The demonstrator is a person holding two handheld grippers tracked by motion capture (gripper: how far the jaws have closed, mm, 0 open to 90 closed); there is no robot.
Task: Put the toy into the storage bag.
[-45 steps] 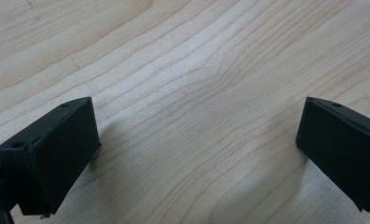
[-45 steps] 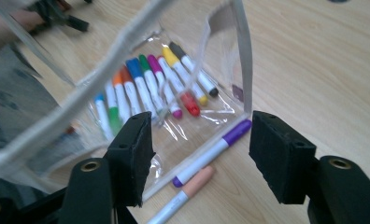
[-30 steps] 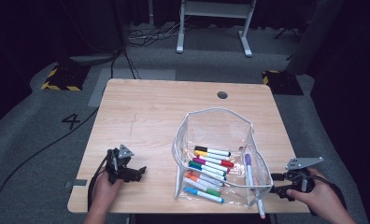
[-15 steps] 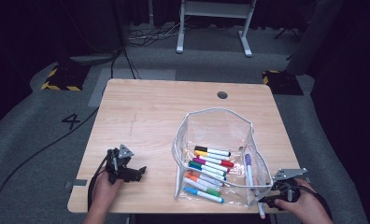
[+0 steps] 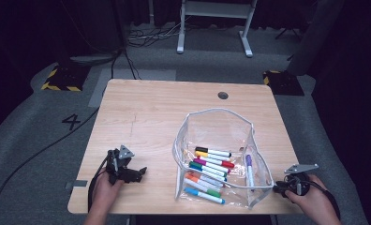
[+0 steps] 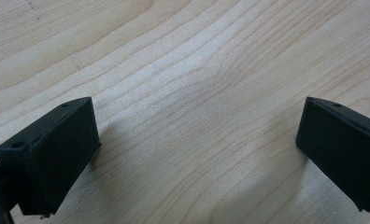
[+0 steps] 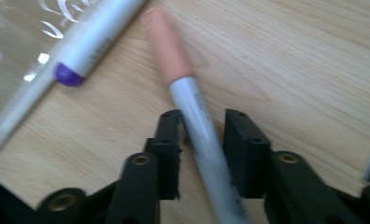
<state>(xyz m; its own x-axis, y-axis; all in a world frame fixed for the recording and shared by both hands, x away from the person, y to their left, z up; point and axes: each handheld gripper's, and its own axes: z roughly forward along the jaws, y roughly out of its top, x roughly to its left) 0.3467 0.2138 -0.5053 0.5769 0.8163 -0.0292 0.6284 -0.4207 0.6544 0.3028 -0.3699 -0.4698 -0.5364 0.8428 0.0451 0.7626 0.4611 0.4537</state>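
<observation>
The table (image 5: pixel 151 112) has a pale wood top with fine, wavy grain and a smooth, low-sheen finish, with a small dark round hole near its far edge. On its right half stands a pouch (image 5: pixel 211 124) of clear, glossy plastic that catches glints of light, edged with a pale trim. The markers (image 5: pixel 211 164) inside have smooth white plastic barrels with coloured caps. The marker (image 7: pixel 192 107) lying on the wood near the right corner has a smooth, slightly shiny grey-white barrel and a matt peach-pink cap. Both the left gripper (image 6: pixel 192 158) and the right gripper (image 7: pixel 202 154) are matt black plastic; the right one shows brass-coloured metal rivets. The floor around is grey, rough carpet.
</observation>
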